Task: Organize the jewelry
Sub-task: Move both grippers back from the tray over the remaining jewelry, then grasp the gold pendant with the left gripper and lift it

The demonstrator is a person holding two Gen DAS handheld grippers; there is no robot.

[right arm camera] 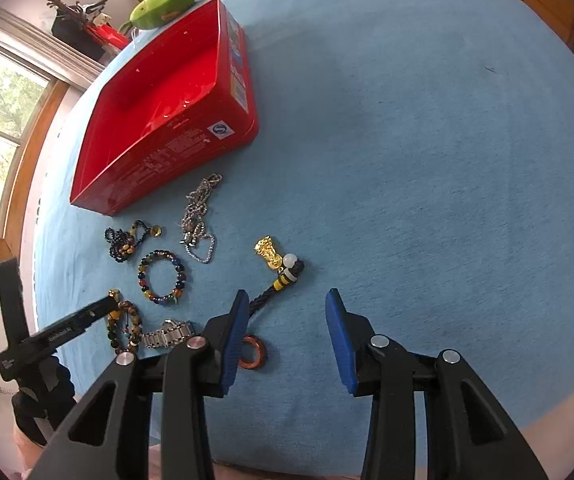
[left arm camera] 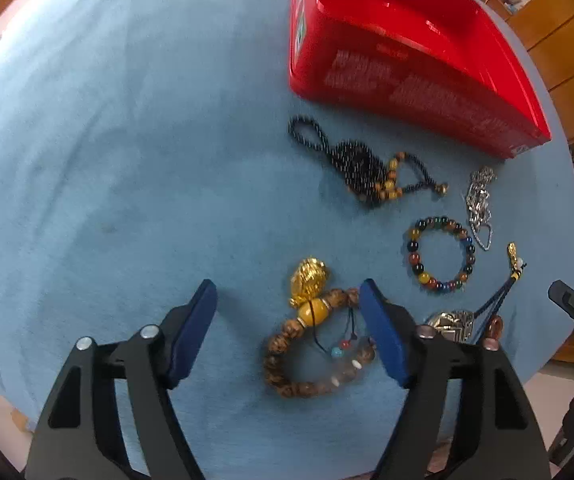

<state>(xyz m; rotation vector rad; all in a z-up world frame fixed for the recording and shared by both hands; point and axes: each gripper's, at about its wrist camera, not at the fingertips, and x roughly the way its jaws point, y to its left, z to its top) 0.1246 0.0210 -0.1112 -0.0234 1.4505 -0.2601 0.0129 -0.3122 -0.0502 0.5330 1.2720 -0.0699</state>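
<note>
An empty red box (left arm camera: 415, 52) stands open on the blue cloth; it also shows in the right wrist view (right arm camera: 167, 104). In front of it lie a black bead necklace (left arm camera: 359, 164), a silver chain (left arm camera: 481, 204), a multicoloured bead bracelet (left arm camera: 441, 254), a brown bead bracelet with a gold charm (left arm camera: 311, 332), a silver watch (right arm camera: 167, 334) and a gold charm on a dark cord (right arm camera: 277, 268). My left gripper (left arm camera: 287, 292) is open above the brown bracelet, not touching it. My right gripper (right arm camera: 285, 300) is open and empty, just below the corded charm.
A red-brown ring (right arm camera: 253, 354) lies by my right gripper's left finger. A green plush toy (right arm camera: 163, 2) sits behind the box. The blue cloth (right arm camera: 427, 140) stretches wide to the right. The table edge runs near the jewelry in the left wrist view.
</note>
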